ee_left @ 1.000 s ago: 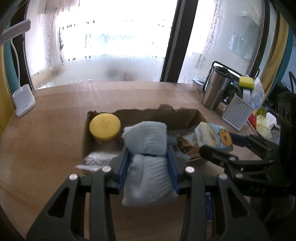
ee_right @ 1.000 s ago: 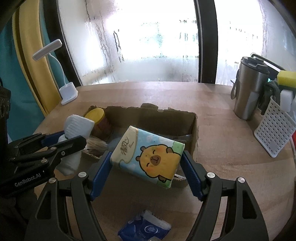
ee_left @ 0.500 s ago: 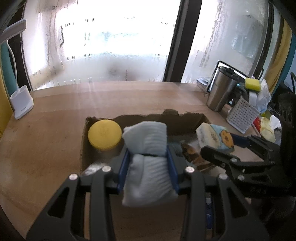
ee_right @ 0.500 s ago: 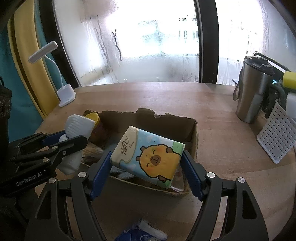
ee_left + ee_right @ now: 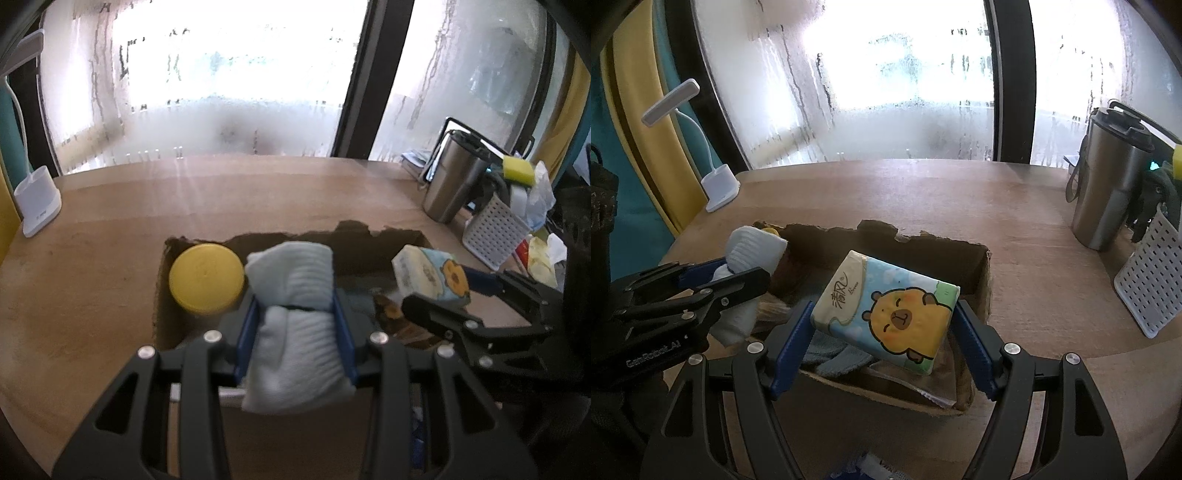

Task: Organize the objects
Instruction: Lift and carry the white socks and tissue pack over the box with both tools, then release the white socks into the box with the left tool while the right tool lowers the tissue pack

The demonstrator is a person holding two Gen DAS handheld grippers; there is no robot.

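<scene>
An open cardboard box (image 5: 159, 295) (image 5: 984, 288) sits on the round wooden table. My left gripper (image 5: 295, 321) is shut on a folded pale blue cloth (image 5: 295, 332) and holds it above the box's near left part; it also shows in the right wrist view (image 5: 753, 251). My right gripper (image 5: 884, 325) is shut on a tissue pack with a yellow cartoon animal (image 5: 886, 310), held over the box's right part; the pack shows in the left wrist view (image 5: 428, 275). A jar with a yellow lid (image 5: 207, 277) stands in the box's left corner.
A steel tumbler (image 5: 1108, 184) and a white perforated caddy (image 5: 1152, 280) with a yellow sponge (image 5: 519, 170) stand at the right. A white desk lamp (image 5: 718, 184) stands at the far left. A blue packet (image 5: 871, 469) lies on the table before the box. Another blue cloth (image 5: 834, 358) lies in the box.
Both grippers have moved forward over the box with their loads. The blue packet has slid nearly out of the right wrist view at the bottom.
</scene>
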